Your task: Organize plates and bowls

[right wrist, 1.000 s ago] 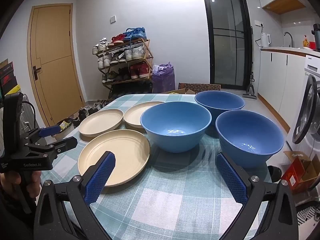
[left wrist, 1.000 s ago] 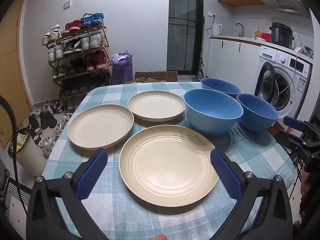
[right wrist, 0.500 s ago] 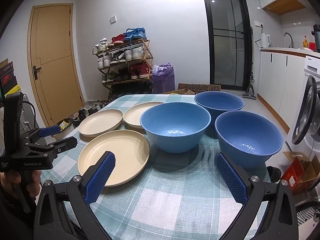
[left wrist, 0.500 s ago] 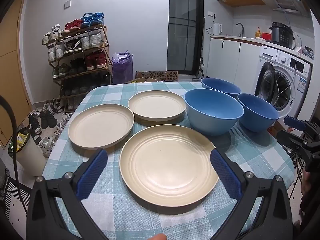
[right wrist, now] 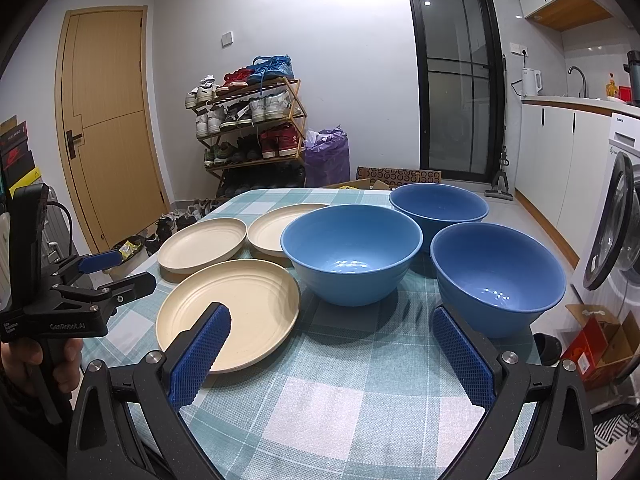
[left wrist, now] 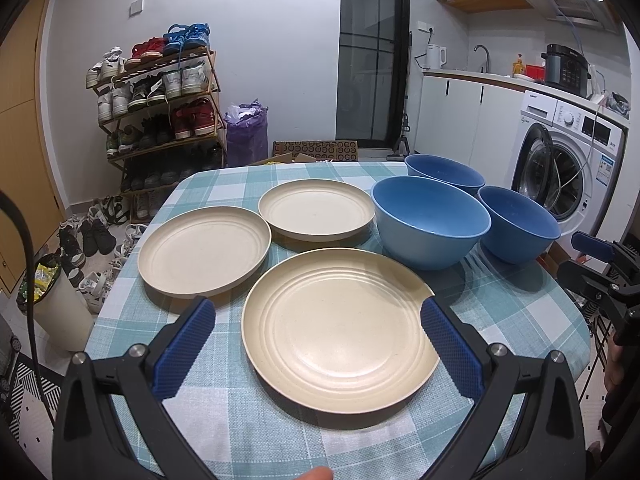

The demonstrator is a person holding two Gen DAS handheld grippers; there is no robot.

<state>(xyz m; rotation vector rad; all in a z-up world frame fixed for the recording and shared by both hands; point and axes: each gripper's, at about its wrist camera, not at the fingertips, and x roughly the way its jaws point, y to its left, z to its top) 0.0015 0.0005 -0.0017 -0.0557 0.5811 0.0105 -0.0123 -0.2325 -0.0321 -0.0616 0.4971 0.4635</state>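
Three cream plates lie flat on the left half of the checked tablecloth, the largest toward the near edge, and three blue bowls stand upright on the right half, one near the far edge. The left gripper hangs over the near edge, jaws wide apart astride the largest plate. The right gripper is spread empty before the bowls.

Both tongs share one build — left tongs and right tongs have matte black arms, blue cross-hatched pads, silver screw heads; white "GenRobot.AI" lettering marks the left body — a black cable trails off
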